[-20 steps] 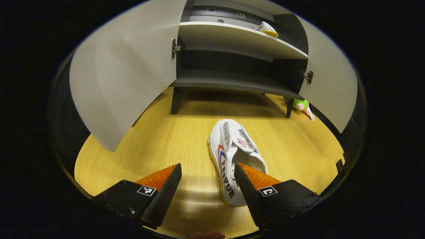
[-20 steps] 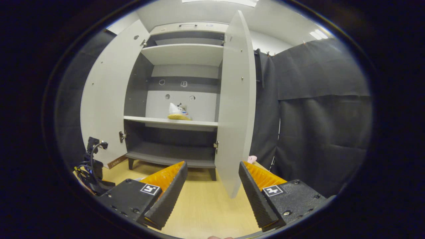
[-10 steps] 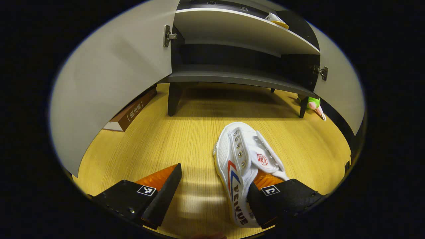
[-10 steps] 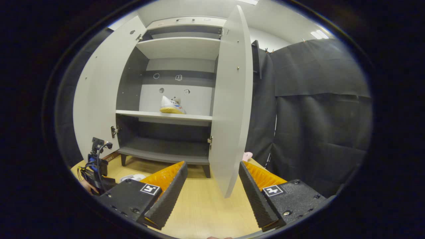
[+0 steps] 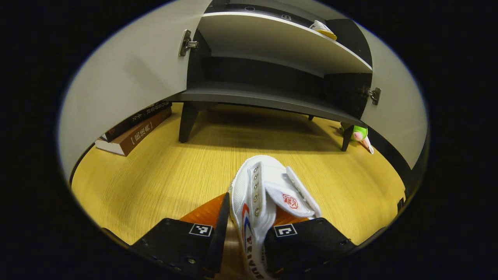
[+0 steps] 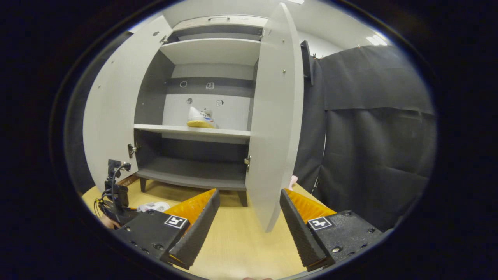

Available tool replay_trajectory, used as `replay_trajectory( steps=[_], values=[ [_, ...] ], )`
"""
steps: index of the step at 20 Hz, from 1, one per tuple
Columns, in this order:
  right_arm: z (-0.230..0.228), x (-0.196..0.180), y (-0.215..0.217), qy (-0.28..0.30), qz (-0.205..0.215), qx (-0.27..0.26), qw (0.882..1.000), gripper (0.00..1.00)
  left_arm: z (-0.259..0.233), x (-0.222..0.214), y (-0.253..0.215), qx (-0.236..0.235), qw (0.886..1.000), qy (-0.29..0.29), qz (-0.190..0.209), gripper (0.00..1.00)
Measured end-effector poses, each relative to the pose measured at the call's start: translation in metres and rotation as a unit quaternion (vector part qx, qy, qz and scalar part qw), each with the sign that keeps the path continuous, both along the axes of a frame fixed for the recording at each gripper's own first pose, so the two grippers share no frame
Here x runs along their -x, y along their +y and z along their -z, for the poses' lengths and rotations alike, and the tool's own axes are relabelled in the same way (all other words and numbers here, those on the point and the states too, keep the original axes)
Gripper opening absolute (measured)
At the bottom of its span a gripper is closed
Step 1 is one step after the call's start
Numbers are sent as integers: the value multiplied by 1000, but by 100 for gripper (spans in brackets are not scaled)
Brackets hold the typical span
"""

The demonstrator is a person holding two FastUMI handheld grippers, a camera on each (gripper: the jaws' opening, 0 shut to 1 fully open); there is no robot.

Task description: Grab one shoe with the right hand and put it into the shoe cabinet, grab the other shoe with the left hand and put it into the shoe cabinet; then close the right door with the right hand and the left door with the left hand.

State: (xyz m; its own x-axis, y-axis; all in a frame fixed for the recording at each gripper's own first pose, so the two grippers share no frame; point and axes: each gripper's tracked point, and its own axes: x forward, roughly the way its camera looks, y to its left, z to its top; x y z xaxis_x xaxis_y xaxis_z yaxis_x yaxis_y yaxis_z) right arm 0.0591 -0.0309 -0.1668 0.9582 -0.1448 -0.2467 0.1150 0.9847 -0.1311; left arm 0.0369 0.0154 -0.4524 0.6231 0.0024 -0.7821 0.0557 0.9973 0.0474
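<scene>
Canvas, soft and light, the white lace-less shoe with red and blue stripes [image 5: 268, 194] lies on the yellow wooden floor [image 5: 163, 175] at 6 o'clock of the grey shoe cabinet [image 5: 272, 99]. Its side wall looks pinched in the left tool [image 5: 245, 233]; a hold low near the stiffer sole would likely crumple less, while the right tool [image 6: 249, 217] gapes wide and empty.

The shoe [image 5: 268, 190] looks like white canvas cloth with small shiny metal eyelets, lying on a floor [image 5: 163, 182] of smooth yellow wood grain with a faint sheen. The cabinet doors [image 6: 274, 116] are matt, smooth pale-grey board with bright metal hinges [image 5: 186, 42], and the booth wall [image 6: 373, 128] is dull black cloth.
</scene>
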Motion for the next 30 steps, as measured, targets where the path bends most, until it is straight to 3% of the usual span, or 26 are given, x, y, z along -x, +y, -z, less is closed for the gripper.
replay_trajectory(
  steps=[2, 3, 4, 5, 9, 13, 17, 19, 22, 26, 30],
  values=[
    [1, -1, 1, 3, -4, 2, 1000, 98, 0, -2, 4, 7, 1000, -5, -12, 7],
    [1, -1, 2, 4, -5, 3, 1000, 98, -1, 0, 7, 7, 1000, -4, -16, 13],
    [2, -1, 0, 4, -6, 5, 1000, 98, 4, 0, 9, 9, 1000, 0, -21, 13],
    [2, 0, 0, 4, -8, 6, 1000, 98, 3, 0, 9, 8, 1000, 0, -22, 3],
    [-3, -5, 10, 1, -21, 7, 1000, 98, -7, 5, 10, -26, 999, 3, -20, 1],
    [-7, -7, 20, -7, -37, 13, 999, 98, -88, 3, -13, -6, 998, -65, -8, 1],
    [-8, -8, 36, -11, -58, 5, 998, 98, -204, -29, -38, -10, 987, -162, 6, 0],
    [-9, -6, 43, -16, -67, 3, 998, 98, -258, -58, -37, -32, 974, -224, -14, 0],
    [-14, -5, 46, -24, -78, 1, 997, 98, -301, -112, -47, -6, 968, -250, -26, 1],
    [-16, -5, 47, -25, -80, 2, 996, 98, -328, -195, -62, 4, 973, -228, -27, 1],
    [-15, -3, 44, -25, -68, 0, 997, 98, -333, -291, -71, -54, 979, -197, 11, 0]
  ],
)
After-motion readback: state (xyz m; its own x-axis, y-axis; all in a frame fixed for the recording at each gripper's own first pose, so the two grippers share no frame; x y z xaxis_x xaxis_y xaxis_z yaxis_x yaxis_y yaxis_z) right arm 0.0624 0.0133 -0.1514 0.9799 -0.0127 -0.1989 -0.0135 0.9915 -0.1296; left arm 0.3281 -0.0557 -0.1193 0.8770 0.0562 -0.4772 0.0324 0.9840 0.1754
